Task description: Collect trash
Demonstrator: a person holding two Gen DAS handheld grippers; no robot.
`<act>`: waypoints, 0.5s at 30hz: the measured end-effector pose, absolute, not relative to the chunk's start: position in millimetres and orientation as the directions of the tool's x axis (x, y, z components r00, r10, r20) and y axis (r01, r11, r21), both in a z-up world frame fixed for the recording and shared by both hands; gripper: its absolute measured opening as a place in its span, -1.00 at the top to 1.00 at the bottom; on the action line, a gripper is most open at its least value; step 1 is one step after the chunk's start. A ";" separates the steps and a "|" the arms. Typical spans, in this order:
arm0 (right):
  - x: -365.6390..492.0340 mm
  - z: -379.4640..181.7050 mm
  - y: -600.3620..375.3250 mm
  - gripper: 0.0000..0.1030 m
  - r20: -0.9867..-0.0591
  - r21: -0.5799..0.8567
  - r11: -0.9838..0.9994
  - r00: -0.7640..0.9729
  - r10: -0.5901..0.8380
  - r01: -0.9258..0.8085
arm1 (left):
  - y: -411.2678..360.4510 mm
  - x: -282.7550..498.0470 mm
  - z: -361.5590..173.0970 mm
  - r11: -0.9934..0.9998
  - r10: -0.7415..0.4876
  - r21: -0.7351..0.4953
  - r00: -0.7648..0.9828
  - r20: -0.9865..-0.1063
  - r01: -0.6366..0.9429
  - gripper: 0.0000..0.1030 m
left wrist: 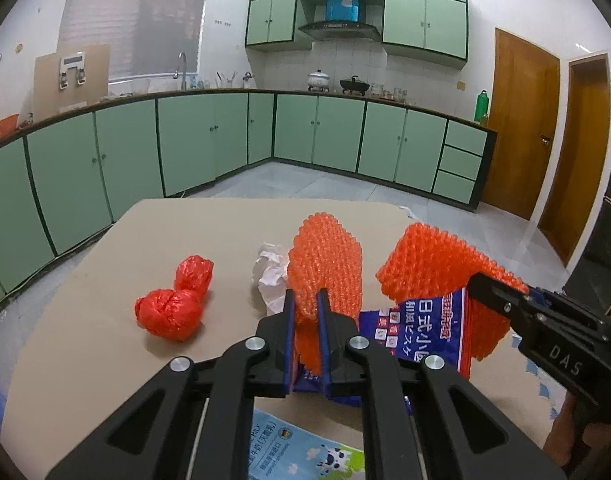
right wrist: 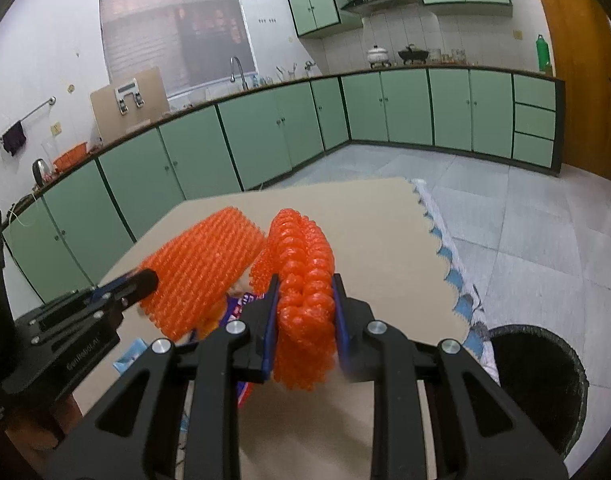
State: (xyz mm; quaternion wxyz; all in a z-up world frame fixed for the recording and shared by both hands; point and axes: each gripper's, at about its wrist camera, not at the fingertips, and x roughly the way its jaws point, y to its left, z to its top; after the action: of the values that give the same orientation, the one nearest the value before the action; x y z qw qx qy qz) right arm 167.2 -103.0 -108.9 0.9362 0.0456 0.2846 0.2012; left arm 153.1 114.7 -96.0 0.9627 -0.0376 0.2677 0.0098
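Two grippers point forward and slightly downward over the tan table (left wrist: pixel 105 264), side by side, each clamped on an orange bubble-wrap piece. Left gripper (left wrist: pixel 305 300) has its jaws pinched on the near edge of an upright orange bubble-wrap sheet (left wrist: pixel 325 264). Right gripper (right wrist: pixel 305 292) grips a folded orange bubble-wrap wad (right wrist: pixel 305 280), with a blue snack packet (left wrist: pixel 421 328) hanging against it. Left on the table lie a knotted red plastic bag (left wrist: pixel 173 304) and crumpled white paper (left wrist: pixel 271 276). At the table's right, a black-lined trash bin (right wrist: pixel 541 384) stands on the floor.

A home kitchen: green cabinets (left wrist: pixel 209 136), range hood (left wrist: pixel 339 29), sink faucet (left wrist: pixel 182 68).
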 end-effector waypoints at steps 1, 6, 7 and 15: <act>165.1 -105.4 -104.8 0.56 -0.502 0.209 0.910 0.759 0.414 -0.358 | 114.5 151.1 -94.7 0.997 -0.003 -0.067 0.860 -0.511 -0.036 0.80; 157.1 -90.7 -115.6 0.55 -0.466 0.237 0.898 0.768 0.440 -0.371 | 113.2 146.9 -86.4 0.997 -0.012 -0.069 0.870 -0.493 -0.025 0.80; 156.0 -90.2 -116.2 0.55 -0.472 0.218 0.907 0.774 0.422 -0.361 | 113.3 146.0 -85.4 0.997 -0.014 -0.070 0.871 -0.491 -0.023 0.80; 161.4 -116.2 -123.2 0.34 -0.581 0.175 0.944 0.745 0.329 -0.280 | 105.2 140.8 -89.7 0.999 -0.010 -0.041 0.867 -0.498 -0.012 0.80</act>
State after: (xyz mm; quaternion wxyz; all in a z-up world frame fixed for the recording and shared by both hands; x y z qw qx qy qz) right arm 161.4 -123.2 -116.2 0.9332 0.0385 0.3178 0.1631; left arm 140.8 105.2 -89.7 0.9660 -0.0213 0.2575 0.0005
